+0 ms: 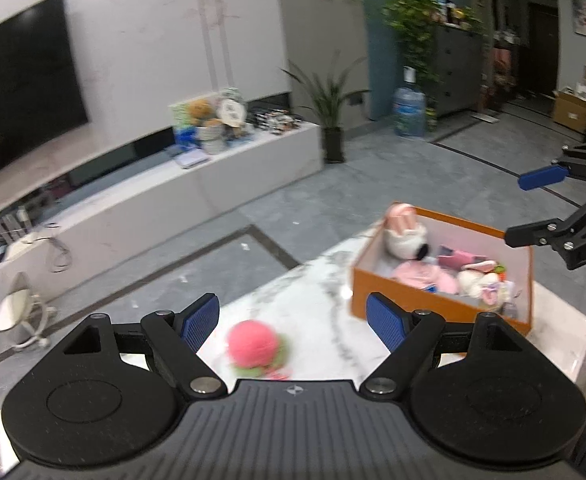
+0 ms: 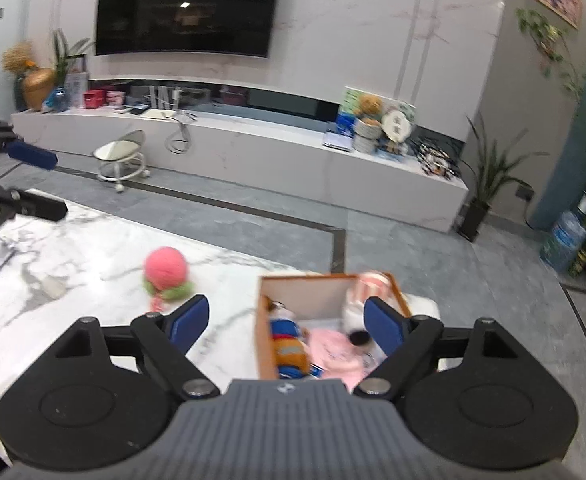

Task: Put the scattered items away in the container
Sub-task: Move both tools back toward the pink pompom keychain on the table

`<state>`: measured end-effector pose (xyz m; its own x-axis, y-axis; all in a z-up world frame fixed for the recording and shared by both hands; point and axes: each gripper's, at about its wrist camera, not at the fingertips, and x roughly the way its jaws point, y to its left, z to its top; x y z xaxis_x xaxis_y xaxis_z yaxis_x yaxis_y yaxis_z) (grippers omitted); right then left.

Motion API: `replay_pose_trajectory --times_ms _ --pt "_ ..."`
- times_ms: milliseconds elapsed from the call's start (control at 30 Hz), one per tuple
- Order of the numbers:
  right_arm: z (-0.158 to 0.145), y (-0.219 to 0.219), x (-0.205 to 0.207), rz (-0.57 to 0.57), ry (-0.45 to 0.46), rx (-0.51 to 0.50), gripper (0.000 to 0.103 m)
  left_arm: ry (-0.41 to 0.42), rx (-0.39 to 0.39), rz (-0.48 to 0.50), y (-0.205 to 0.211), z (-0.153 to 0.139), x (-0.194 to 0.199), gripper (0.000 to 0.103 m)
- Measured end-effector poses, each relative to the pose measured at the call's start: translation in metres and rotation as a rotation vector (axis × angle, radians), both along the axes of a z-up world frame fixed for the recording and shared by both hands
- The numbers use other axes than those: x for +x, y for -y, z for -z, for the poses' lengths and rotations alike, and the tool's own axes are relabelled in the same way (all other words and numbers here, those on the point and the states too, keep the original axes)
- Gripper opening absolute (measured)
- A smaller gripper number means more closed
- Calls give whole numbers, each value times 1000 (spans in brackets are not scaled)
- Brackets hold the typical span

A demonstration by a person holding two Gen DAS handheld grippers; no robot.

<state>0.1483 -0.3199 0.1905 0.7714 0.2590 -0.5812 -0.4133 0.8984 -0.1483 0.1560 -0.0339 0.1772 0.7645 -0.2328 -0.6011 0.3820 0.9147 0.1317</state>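
Now we have both claws spread wide and empty: our left claw (image 1: 293,320) hangs above the white marble-veined tabletop (image 1: 325,300), and our right claw (image 2: 285,320) hovers over the near end of the orange cardboard box (image 2: 264,332). That box already holds several soft toys, among them a pink-and-white plush with a dark nose (image 1: 407,236) propped against its far corner.

One piece looks left to tidy: a pink ball-shaped plush with a green frill at its base (image 1: 255,346). It lies on the tabletop just in front of our left claw, apart from the box and to its left.

We judge it light, soft and squashy, not fragile and not slippery, since the fuzzy cover should grip the ribbed blue pads (image 1: 201,322). We would take it across the round pink body, closing until it compresses slightly; the thin frill and the pinkish bits below it would likely slip or tear free.
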Motion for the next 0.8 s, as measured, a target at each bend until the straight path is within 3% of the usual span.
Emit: replay_pose_trajectory --times_ms 167,500,800 --pt "-8 -31 -11 -62 13 -6 88 35 3 -77 -42 -18 -23 96" --pt "-18 -72 -34 -131 34 -34 93 56 -14 -152 -100 -27 -51 96" --pt "-15 -79 -40 -149 18 -61 95 51 -34 -146 -108 -20 -51 96"
